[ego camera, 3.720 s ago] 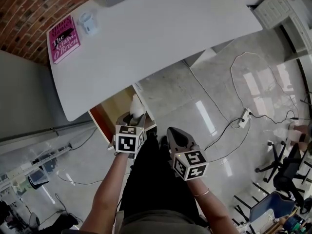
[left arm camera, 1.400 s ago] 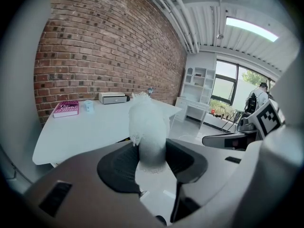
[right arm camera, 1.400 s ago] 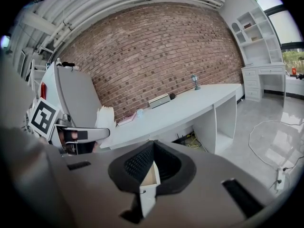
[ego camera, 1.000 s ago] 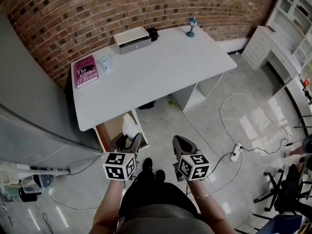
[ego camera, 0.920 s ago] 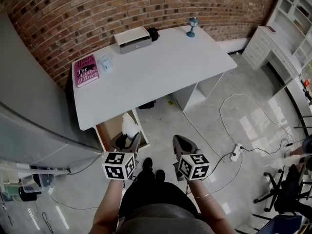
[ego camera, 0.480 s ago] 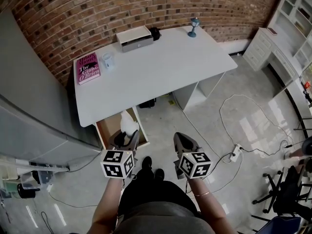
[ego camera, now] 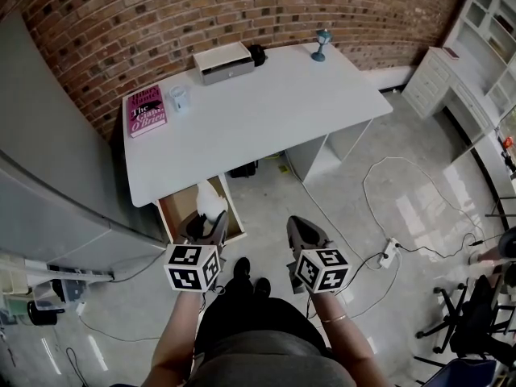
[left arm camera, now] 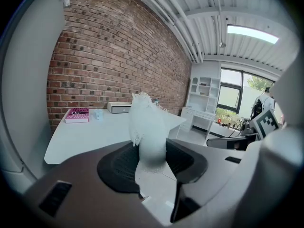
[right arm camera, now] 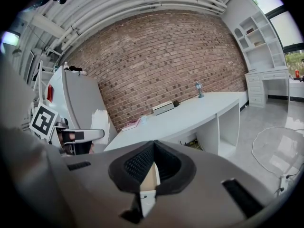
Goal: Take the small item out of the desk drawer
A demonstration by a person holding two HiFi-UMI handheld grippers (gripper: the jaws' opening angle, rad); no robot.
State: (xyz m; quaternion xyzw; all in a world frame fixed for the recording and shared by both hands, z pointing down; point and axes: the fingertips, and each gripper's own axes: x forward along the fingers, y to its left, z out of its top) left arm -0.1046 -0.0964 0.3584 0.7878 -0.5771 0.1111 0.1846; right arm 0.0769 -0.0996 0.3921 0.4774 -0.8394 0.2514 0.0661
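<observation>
Now, left tool [left arm camera: 153, 159] wide, gripping white item [left arm camera: 147, 122]

We hold our left gripper [ego camera: 208, 226] forward, its fingers [left arm camera: 118, 167] pinching a white item [left arm camera: 148, 127]; our right gripper [ego camera: 298, 226] is level beside it, fingers [right arm camera: 137, 163] closed.

Rough brick wall [ego camera: 242, 14], smooth matt desk [ego camera: 258, 111], glossy floor [ego camera: 387, 208]

Head view: from above the person, steeply down on the white desk [ego camera: 258, 103], the left gripper [ego camera: 206, 222] and the right gripper [ego camera: 297, 224]; the desk lies well below.
Left gripper view: low behind its own jaws, facing across the desk to the brick wall [left arm camera: 109, 56].
Right gripper view: likewise, from further right.
Shared: desk, pink book [ego camera: 147, 110] and wall; the white tissue [left arm camera: 147, 127] in the left gripper shows in all three.
</observation>
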